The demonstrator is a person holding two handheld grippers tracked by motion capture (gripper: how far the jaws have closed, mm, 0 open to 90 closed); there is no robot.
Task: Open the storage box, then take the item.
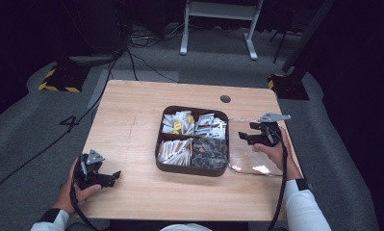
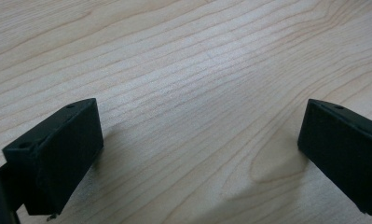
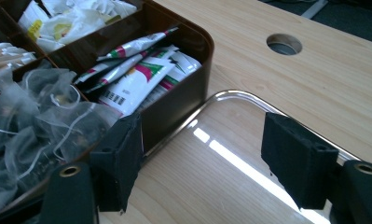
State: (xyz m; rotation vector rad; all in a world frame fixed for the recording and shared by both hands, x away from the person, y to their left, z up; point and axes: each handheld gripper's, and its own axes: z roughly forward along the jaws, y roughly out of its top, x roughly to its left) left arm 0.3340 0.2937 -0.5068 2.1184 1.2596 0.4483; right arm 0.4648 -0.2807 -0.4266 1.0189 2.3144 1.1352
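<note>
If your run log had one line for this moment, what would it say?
left claw: open, over bare table | right claw: open, over clear lid beside box | nothing held

A dark brown divided box (image 1: 191, 167) sits near the middle of the wooden table (image 1: 132, 125). Its four compartments hold white sachets (image 1: 177, 122), red-and-green packets (image 3: 137, 70), tan sticks (image 1: 172, 151) and mesh tea bags (image 3: 30, 116). A clear lid (image 1: 249, 161) lies flat just right of the box, touching its side. Beyond the box, a round cable hole (image 1: 225, 99) pierces the table. Cables (image 1: 132, 48) run over the grey carpet behind.
</note>
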